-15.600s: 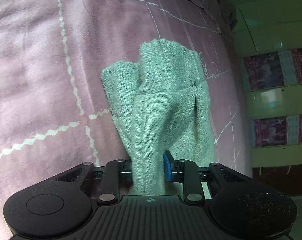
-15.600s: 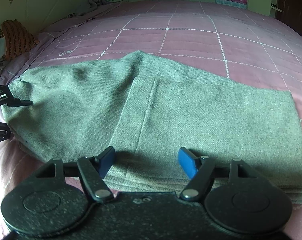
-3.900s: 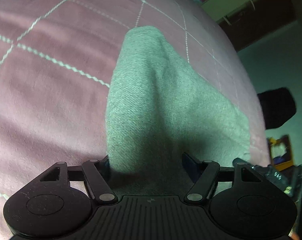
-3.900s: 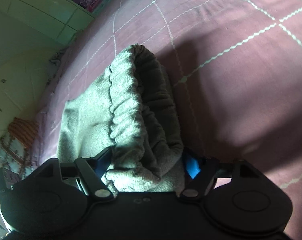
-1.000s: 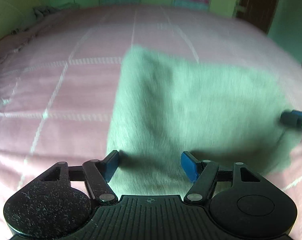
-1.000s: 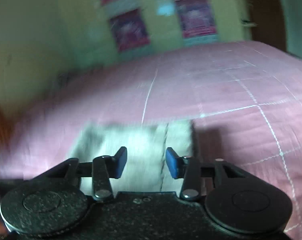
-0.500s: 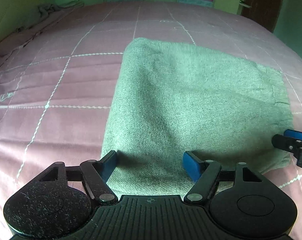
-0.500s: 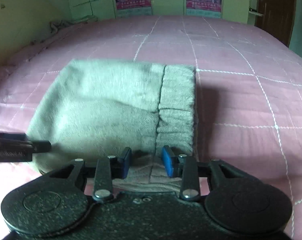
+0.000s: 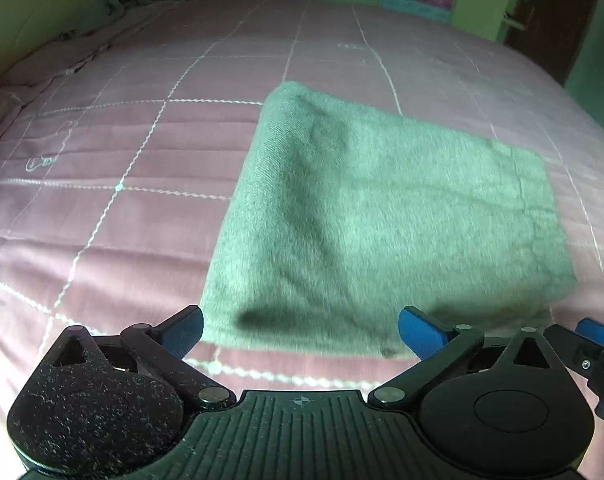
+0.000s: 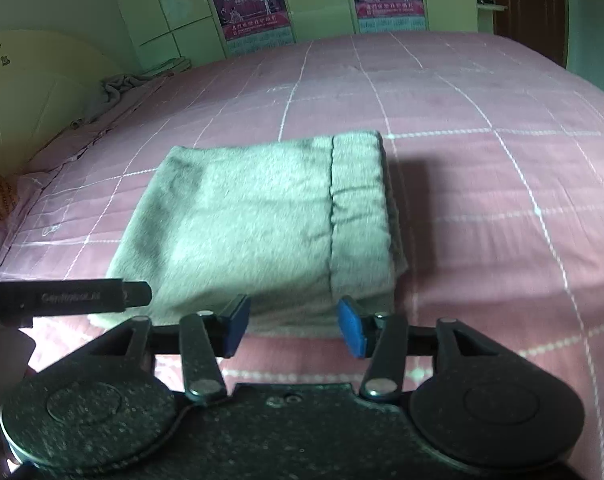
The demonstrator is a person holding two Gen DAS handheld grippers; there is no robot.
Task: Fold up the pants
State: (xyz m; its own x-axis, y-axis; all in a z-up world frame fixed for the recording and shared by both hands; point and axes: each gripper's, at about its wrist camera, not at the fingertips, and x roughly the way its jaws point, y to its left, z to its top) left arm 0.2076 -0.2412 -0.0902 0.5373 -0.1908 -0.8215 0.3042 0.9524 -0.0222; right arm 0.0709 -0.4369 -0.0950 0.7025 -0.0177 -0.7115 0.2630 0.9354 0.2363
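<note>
The grey-green pants (image 9: pixel 382 216) lie folded into a compact rectangle on the pink bed (image 9: pixel 142 140). In the right wrist view the pants (image 10: pixel 262 224) show their elastic waistband (image 10: pixel 358 208) along the right side. My left gripper (image 9: pixel 300 332) is open and empty, just short of the fold's near edge. My right gripper (image 10: pixel 292 330) is open and empty, also just short of the near edge. The right gripper's blue finger (image 9: pixel 598 338) shows at the left view's right edge. The left gripper's black finger (image 10: pixel 82 298) shows at the right view's left edge.
The pink quilted bedspread (image 10: pixel 482 140) with white grid lines spreads all around the pants. A crumpled grey cloth (image 10: pixel 118 88) lies at the bed's far left corner. Green walls with posters (image 10: pixel 246 0) and a dark door (image 10: pixel 530 0) stand behind the bed.
Both grippers have pulled back off the folded pants and opened wider. The right gripper, nearly closed over the near edge before, now stands open clear of the cloth.
</note>
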